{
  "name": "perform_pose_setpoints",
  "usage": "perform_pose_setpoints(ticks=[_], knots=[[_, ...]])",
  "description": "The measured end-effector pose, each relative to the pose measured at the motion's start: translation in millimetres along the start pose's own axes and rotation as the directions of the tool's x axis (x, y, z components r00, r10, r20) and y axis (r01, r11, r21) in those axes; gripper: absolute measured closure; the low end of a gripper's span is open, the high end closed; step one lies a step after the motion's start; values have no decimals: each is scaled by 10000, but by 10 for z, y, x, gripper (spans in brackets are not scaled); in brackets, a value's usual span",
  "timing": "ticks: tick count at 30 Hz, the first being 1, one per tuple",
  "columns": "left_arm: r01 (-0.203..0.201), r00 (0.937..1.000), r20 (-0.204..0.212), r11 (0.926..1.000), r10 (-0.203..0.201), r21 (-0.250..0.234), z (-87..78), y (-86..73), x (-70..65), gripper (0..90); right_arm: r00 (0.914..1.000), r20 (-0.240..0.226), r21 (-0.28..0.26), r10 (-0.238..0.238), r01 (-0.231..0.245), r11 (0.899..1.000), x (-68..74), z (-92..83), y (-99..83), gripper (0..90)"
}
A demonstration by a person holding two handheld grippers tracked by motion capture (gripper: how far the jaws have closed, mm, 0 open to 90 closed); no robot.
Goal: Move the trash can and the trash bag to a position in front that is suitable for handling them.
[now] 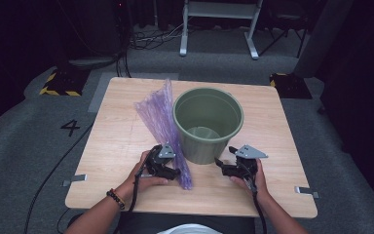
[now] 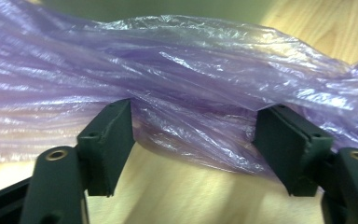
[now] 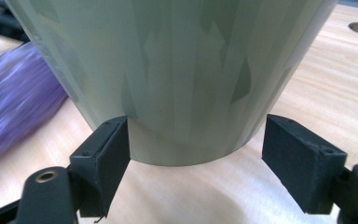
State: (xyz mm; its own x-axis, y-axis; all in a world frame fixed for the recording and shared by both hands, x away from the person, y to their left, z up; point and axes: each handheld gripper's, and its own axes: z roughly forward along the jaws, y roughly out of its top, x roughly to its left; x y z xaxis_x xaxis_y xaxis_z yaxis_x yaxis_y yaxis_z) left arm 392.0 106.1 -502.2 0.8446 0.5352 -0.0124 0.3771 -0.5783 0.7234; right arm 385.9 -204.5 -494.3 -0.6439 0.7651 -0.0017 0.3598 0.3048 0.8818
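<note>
Black jaws of the left gripper (image 2: 193, 140) stand spread wide in the left gripper view, and the crinkled purple plastic bag (image 2: 177, 88) lies across their tips, its lower folds sagging into the gap between them. Whether the film touches the inner pad faces cannot be told; nothing is pinched. Pale wood of the table (image 2: 168, 196) shows under the jaws.

In the right gripper view the right gripper (image 3: 196, 149) also has its jaws spread apart, one on each side of the base of the green bucket (image 3: 177, 70). The bucket's foot sits between and just beyond the tips, with a sliver of table visible on each side, so the pads do not press it. The purple bag (image 3: 14, 107) lies blurred at the left of that view, beside the bucket.

From the high view, the person's left hand (image 1: 143, 173) holds the left gripper (image 1: 175, 163) near the table's near edge, its tips at the lower end of the purple bag (image 1: 158, 112). The right hand (image 1: 255, 178) holds the right gripper (image 1: 221, 161) just beside the bucket's near right side. The bucket (image 1: 208, 122) stands upright at mid-table, open and hollow, and the bag stretches along its left side toward the far edge, touching or nearly touching its wall. Beyond the table (image 1: 121, 141), grey floor carries a painted number 4 (image 1: 70, 127) and cables (image 1: 148, 39).
</note>
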Motion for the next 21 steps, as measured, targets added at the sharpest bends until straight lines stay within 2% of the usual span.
perform_pose_setpoints(ticks=[1, 4, 8, 11, 12, 13, 15, 16, 17, 18, 20, 21], knots=[[-41, 10000, 64, 10000, 41, 20, 22, 19, -58, 248, 9999, 109, -14, 21, -21, 10000, -29, 47, 40, 241], [-199, 9997, 175, 9998, 198, 35, 59, 53, -122, 235, 9995, 287, 9, 154, -154, 9999, -95, 117, 85, 244], [-149, 9998, 166, 9999, 148, 72, 105, 95, -184, 210, 9983, 496, 98, 299, -305, 9995, -181, 196, 118, 249], [0, 10000, -88, 9999, 1, 142, 157, 143, -242, 186, 9970, 734, 235, 230, -248, 9994, -211, 243, 134, 251], [213, 9991, -359, 9997, -208, 152, 185, 170, -284, 173, 9952, 962, 319, 191, -222, 9992, -246, 280, 129, 269], [213, 9991, -359, 9997, -208, 152, 185, 170, -284, 165, 9952, 962, 319, 191, -222, 9992, -246, 280, 129, 269], [181, 9961, -875, 9992, -150, 347, 181, 204, -343, 154, 9970, 713, 456, 309, -342, 9984, -293, 255, 109, 266], [181, 9961, -875, 9992, -150, 347, 181, 204, -343, 156, 9970, 713, 456, 309, -342, 9984, -293, 255, 109, 266], [28, 9939, -1104, 9990, 22, 451, 156, 205, -369, 157, 9992, 354, 360, 210, -222, 9991, -297, 172, 120, 273], [28, 9939, -1104, 9990, 22, 451, 156, 205, -369, 157, 9992, 354, 360, 210, -222, 9991, -297, 172, 120, 273], [-291, 9897, -1386, 9986, 351, 444, 108, 196, -396, 160, 9991, -399, 318, 120, -108, 9994, -287, 67, 138, 276], [-431, 9890, -1401, 9984, 478, 364, 68, 188, -401, 160, 9981, -615, 339, 40, -19, 9994, -267, 15, 142, 285]])
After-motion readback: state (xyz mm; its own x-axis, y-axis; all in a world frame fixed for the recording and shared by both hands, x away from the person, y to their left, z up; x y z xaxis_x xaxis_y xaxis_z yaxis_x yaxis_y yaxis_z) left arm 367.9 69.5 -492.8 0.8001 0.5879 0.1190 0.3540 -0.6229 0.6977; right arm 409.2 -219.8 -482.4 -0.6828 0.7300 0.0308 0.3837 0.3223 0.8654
